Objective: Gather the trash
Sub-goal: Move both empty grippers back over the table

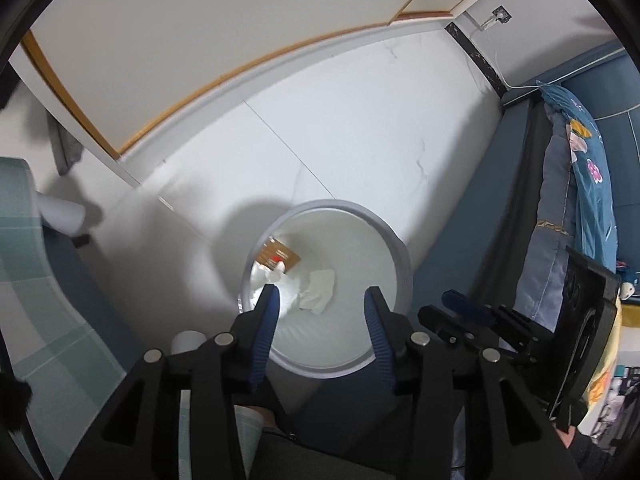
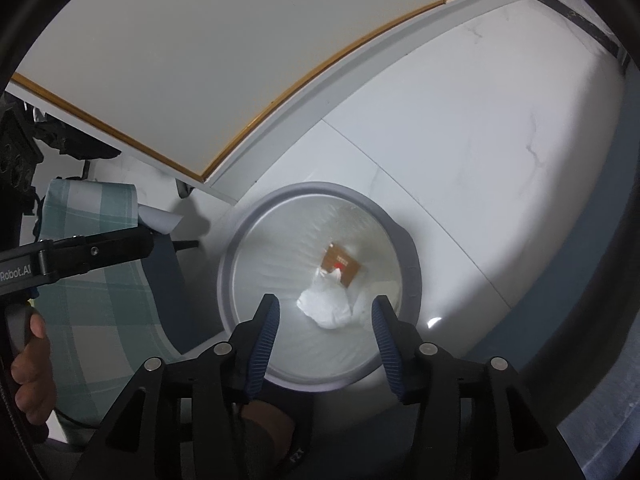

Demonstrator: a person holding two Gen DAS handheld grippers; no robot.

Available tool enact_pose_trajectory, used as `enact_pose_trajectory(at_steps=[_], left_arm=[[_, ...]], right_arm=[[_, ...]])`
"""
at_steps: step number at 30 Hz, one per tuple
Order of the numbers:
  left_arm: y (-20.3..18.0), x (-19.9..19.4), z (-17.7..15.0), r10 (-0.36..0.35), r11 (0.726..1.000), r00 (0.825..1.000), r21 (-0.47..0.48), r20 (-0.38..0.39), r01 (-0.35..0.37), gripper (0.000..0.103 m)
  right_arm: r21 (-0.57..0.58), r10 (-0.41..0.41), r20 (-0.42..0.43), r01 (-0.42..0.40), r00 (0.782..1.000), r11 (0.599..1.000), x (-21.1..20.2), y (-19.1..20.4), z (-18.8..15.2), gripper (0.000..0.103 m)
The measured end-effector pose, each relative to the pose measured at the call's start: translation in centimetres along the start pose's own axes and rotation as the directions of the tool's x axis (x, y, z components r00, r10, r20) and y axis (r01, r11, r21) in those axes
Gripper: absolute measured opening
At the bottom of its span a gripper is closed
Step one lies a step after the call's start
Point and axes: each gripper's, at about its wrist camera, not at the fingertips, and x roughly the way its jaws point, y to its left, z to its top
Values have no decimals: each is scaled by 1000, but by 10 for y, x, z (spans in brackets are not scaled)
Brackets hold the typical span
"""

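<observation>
Both tongs, left tongs and right tongs, hang parted and empty over the round white plastic bin at frame centre, crumpled white tissue and brown card already lying inside, dropped where trash belongs.

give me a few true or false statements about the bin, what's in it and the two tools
1. The white bin stands on a pale tiled floor. True.
2. The bin is empty. False: crumpled white paper and a brown card lie at the bottom.
3. The left tool is shut on a tissue. False: it is open, nothing between its fingers.
4. The right tool is open above the bin. True.
5. The brown card has a red mark. True.
</observation>
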Motion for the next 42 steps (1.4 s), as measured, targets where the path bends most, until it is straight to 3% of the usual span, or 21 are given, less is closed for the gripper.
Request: enact_pose_trajectory(at_steps=[5,9,12,16,21,24,29,30,32,37,42], left_arm=[[-3,-27,-5,53,999,995,5,79,-54,53],[-3,-61,-12,84,996,982,5,171,-86,59],[-3,-91,-18,116,993,961,-6,251,-118,69],[1,-138,-31,189,982,913,-61,363,-179,75],[20,-197,-61,271,963,824,-142,497,-231,78],[36,-229,-80,303,953,778,-188,551,-238,79],[63,-287,-122,390,920,659,-298,643,-254,87],[71,-299,-133,415,909,626,-330,660,-254,90],[83,-319,-152,460,887,572,-386,679,-256,92],[104,-352,-192,558,828,464,-501,689,-252,98],[125,-368,-223,631,773,393,-587,669,-241,101]], right_arm=[[-16,4,34,-3,999,1000,-18,9,7,50],[-65,21,94,-15,995,998,-44,28,17,50],[-119,36,147,-18,988,993,-68,52,27,50],[-189,81,231,-37,970,981,-105,92,37,52],[-297,154,310,-59,938,953,-144,153,41,58],[-364,222,355,-85,908,927,-171,194,39,60],[-475,345,395,-132,851,870,-208,261,22,64],[-505,377,394,-145,838,851,-216,278,17,66],[-552,425,383,-165,820,817,-225,302,6,68],[-677,534,335,-197,776,710,-237,368,-33,78],[-752,588,287,-202,757,627,-238,415,-68,86]])
